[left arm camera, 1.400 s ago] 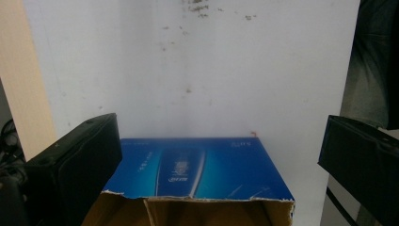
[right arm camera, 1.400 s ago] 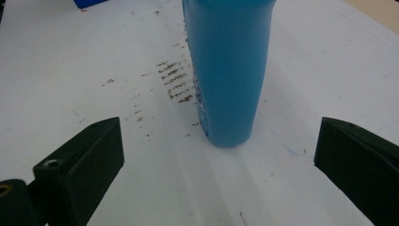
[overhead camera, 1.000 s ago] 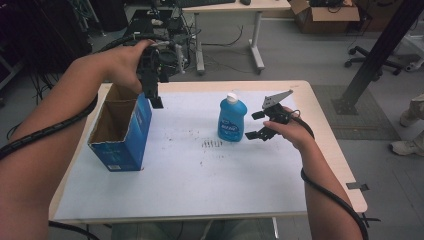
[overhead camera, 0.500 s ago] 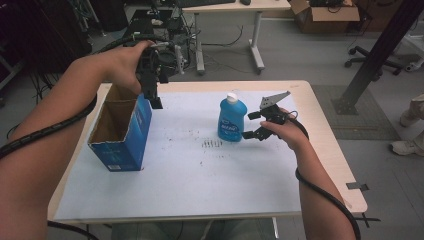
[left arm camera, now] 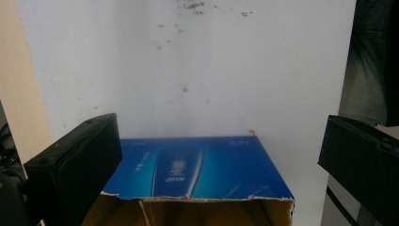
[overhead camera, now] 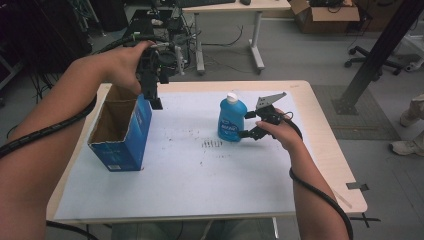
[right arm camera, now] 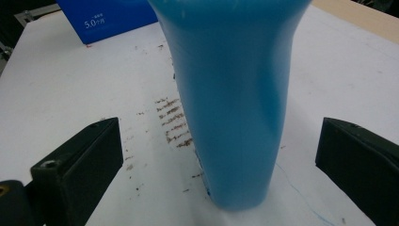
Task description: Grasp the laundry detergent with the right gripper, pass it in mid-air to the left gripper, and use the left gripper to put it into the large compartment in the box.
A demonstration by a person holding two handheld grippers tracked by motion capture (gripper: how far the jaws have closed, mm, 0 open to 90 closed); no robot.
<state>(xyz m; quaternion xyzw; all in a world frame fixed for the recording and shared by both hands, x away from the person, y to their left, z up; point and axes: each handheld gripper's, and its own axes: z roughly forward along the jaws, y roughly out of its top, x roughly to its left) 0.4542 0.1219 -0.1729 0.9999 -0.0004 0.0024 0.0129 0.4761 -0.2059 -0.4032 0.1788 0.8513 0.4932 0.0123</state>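
White-covered table (overhead camera: 165, 190) bears blue bottle (overhead camera: 231, 120), open box (overhead camera: 120, 132).

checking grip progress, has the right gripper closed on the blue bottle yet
No, the right gripper has both jaws spread wide, clear of the blue bottle on either side.

Right gripper (overhead camera: 248, 124): advanced toward the blue bottle (overhead camera: 231, 120) over the last second; formerly a little way off its side, now hard beside it, jaws spread, the bottle's body standing between them in the right gripper view.
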